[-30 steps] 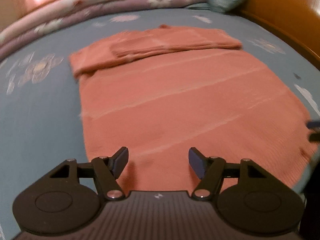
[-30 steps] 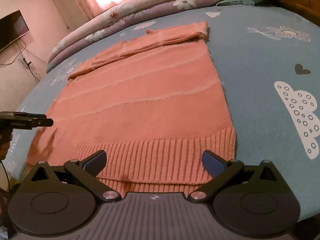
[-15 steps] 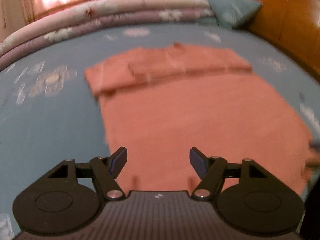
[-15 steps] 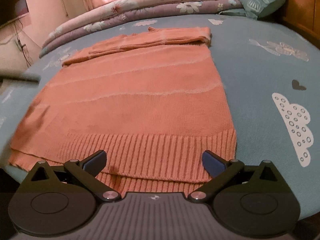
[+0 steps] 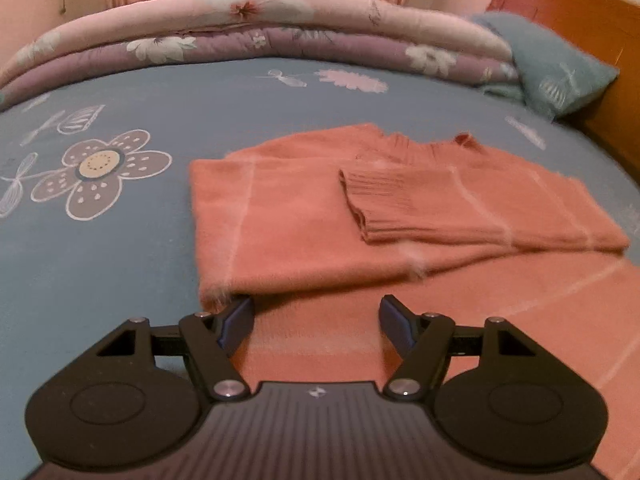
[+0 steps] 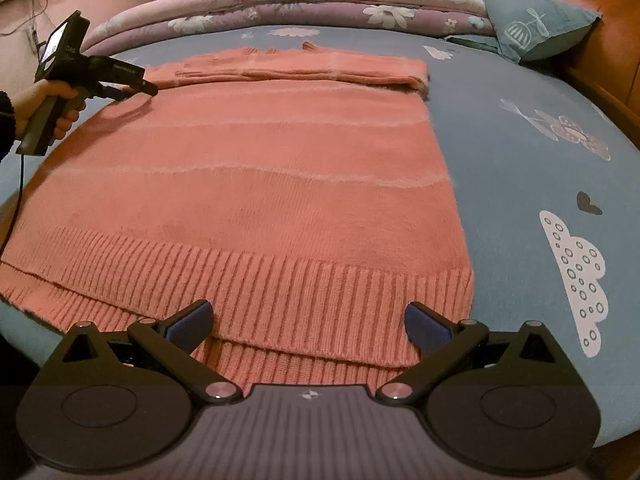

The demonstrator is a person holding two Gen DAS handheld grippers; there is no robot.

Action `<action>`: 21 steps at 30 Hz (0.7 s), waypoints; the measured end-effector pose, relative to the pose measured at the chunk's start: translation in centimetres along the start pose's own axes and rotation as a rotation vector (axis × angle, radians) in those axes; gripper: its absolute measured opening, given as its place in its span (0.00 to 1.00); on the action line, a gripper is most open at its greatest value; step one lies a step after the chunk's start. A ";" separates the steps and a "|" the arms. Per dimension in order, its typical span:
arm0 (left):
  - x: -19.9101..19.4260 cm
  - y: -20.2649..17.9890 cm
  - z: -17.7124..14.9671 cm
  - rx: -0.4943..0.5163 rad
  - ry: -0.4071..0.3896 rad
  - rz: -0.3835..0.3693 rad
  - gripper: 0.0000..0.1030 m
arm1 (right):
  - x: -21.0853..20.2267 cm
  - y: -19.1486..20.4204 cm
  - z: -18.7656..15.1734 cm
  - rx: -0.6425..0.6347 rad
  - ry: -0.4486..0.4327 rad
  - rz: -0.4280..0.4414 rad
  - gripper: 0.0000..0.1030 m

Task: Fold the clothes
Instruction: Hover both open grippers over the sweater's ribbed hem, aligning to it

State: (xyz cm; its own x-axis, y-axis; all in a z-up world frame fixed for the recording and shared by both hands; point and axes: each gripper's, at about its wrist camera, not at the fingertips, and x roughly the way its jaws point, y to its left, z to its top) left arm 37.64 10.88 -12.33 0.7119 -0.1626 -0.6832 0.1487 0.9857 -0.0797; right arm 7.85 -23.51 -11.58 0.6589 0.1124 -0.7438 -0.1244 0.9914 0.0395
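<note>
Salmon-pink knitted sweater (image 6: 248, 184) is being kept flat on the blue patterned bed sheet (image 6: 520, 152), its sleeves folded across the top. Both the left gripper (image 5: 316, 316), near the folded sleeves, and the right gripper (image 6: 308, 320), over the ribbed hem, are being held with jaws spread, nothing pinched.

A salmon knit sweater (image 6: 256, 184) is spread flat (sleeves folded across), its ribbed hem (image 6: 304, 292) lying between the right fingers.

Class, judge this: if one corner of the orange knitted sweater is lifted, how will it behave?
The sweater would probably sag limply: it lies flat following the bed. Its folded sleeves may slide off. The fuzzy knit likely grips well.
</note>
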 end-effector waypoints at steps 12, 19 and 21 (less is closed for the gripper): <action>-4.7 -2.1 -0.8 0.048 -0.014 -0.037 0.72 | -3.0 -1.3 3.3 0.023 -0.116 0.028 1.00; -4.5 -4.5 -3.7 0.164 0.106 -0.078 0.76 | 0.9 -3.7 11.8 0.042 -0.266 0.093 1.00; -4.6 -4.5 -4.2 0.175 0.085 -0.078 0.78 | 4.0 -4.5 14.4 0.083 -0.269 0.132 1.00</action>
State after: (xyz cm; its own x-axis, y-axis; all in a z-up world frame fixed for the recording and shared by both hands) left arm 30.79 7.42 -11.92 0.6342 -0.2269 -0.7391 0.3234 0.9462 -0.0130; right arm 21.75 -26.53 -5.15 0.8149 0.2432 -0.5260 -0.1686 0.9679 0.1864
